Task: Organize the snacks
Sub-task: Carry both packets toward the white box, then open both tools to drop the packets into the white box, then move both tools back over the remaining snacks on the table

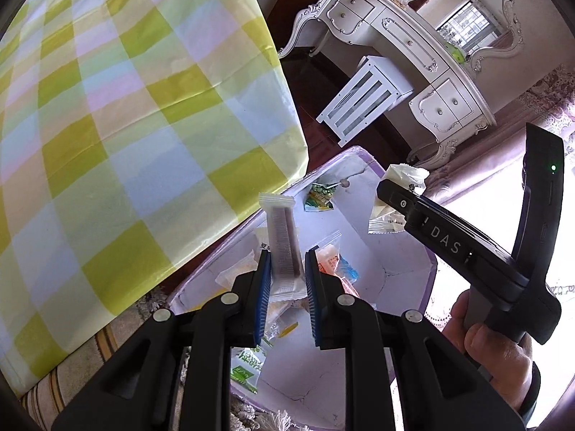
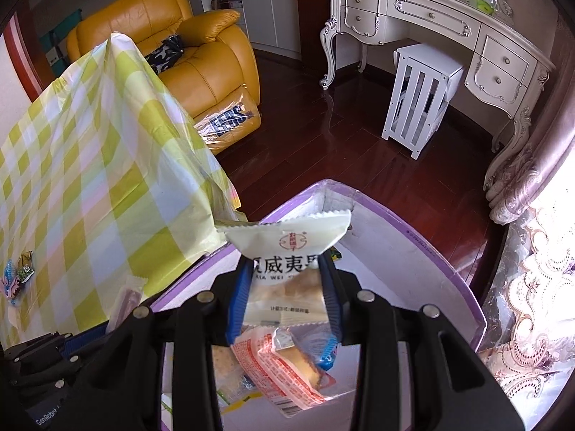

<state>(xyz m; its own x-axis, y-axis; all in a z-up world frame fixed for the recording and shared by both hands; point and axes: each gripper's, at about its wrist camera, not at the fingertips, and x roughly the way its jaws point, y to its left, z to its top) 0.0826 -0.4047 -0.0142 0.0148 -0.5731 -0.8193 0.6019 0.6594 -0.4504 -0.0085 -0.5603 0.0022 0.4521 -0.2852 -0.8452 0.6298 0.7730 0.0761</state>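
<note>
Left wrist view: your left gripper point(image 1: 286, 280) has its fingers spread, and a long clear-wrapped brown wafer bar point(image 1: 284, 242) sits loose between them, above the purple-rimmed box point(image 1: 429, 269).
Right wrist view: your right gripper point(image 2: 284, 300) is pinching a cream snack packet point(image 2: 287, 248) with red and black print, held over that same box point(image 2: 449, 280).
Box contents: a red-printed pack point(image 2: 287, 370) plus a few more wrappers piled inside, a green one point(image 1: 320, 197) near the far wall.
Table: checkered cloth point(image 2: 90, 165) right beside the box, couple of small candies point(image 2: 16, 273) near its left edge.
</note>
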